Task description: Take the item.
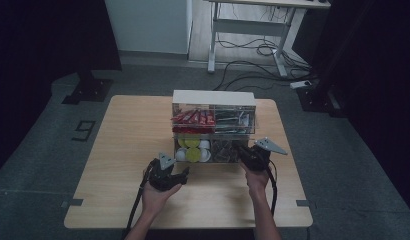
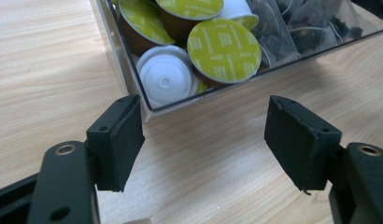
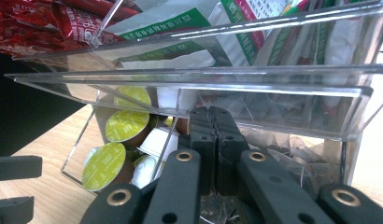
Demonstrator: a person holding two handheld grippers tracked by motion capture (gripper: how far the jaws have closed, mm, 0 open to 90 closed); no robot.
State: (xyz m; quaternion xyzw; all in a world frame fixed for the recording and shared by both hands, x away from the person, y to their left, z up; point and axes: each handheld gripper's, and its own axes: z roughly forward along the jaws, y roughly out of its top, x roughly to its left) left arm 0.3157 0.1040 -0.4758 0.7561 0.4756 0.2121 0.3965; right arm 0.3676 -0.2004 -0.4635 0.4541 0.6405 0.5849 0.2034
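the right gripper (image 3: 213, 140) has its jaws pressed together inside the open lower drawer (image 1: 213, 161) of the clear organiser (image 1: 213, 107), down among the tea bags (image 2: 297, 28); whether a bag or its string is pinched between them i cannot tell, since the pads meet with nothing showing. if a bag is caught, a quick lift could snag it on the shelf edge just above the jaws, or drag its neighbours over the drawer's front wall onto the counter (image 1: 123, 145). a sideways pull might also slide the light organiser toward the counter's near edge. the left gripper (image 2: 206, 140) hangs over the bare counter just in front of the drawer's near-left corner, jaws about half open and empty; a nudge forward could knock that corner. the drawer sits mid-counter, pulled out toward the person, its left half packed with capsules (image 2: 222, 49), green-lidded and white, its right half with translucent pyramid bags of dark leaf. red sachets (image 1: 193, 119) and green-printed packets (image 3: 171, 28) fill the shelf above.
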